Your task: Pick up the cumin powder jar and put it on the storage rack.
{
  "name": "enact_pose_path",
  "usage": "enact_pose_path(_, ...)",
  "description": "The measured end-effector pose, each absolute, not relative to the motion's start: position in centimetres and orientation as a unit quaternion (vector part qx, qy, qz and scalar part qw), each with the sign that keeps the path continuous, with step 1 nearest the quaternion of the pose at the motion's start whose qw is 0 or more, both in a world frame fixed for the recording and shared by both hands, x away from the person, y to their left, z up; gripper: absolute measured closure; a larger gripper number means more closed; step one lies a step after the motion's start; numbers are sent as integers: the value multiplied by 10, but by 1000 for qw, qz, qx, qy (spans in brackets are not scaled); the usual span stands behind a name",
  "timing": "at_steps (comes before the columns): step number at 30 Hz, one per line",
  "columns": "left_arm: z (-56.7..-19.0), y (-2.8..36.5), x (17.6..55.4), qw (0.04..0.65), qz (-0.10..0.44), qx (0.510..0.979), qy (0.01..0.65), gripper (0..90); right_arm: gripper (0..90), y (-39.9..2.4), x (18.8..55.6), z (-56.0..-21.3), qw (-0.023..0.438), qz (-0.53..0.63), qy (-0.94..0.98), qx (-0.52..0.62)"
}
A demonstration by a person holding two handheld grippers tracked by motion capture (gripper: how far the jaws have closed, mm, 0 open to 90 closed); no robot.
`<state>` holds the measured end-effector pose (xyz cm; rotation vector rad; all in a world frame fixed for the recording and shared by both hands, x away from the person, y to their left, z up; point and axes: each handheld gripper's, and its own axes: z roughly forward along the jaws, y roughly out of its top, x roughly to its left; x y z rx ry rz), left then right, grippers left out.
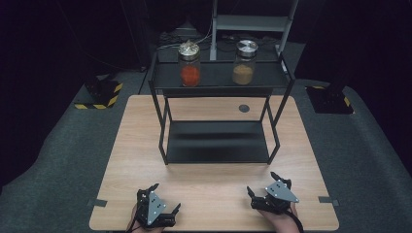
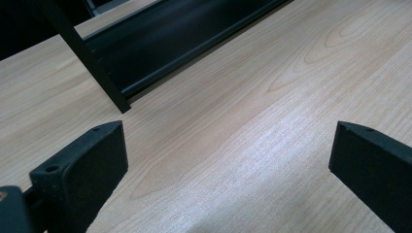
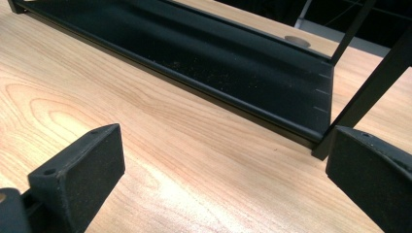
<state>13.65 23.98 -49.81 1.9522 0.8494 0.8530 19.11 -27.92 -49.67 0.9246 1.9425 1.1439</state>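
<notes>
Both of my claws sit low on the near edge of the wooden desk (image 1: 214,187), closest to the camera. My left claw (image 1: 165,199) is on the left side and my right claw (image 1: 262,187) is on the right side, well apart from each other. Each one has its two black jaws spread wide, and nothing is between them. I can see bare wood between the jaws in the left gripper view and in the right gripper view too.

Past my claws stands a black metal rack (image 1: 218,143) in the middle of the desk. It has a low shelf and a top shelf. My left claw (image 2: 228,155) looks at one front leg of the rack (image 2: 97,77). My right claw (image 3: 226,170) looks at the low shelf of the rack (image 3: 218,68) and the other front leg.

Up on the top shelf stand two glass jars with shiny lids. One red jar (image 1: 189,64) is on the left. One brown jar (image 1: 244,63) is on the right. They stand upright and apart, far from my claws.
</notes>
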Motion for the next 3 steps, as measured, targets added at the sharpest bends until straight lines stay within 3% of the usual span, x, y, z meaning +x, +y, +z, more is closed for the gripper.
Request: enact_pose_path(3, -497, 240, 137, 411, 337, 777, 338, 9, 0, -279, 191, -496, 345, 439, 749, 356)
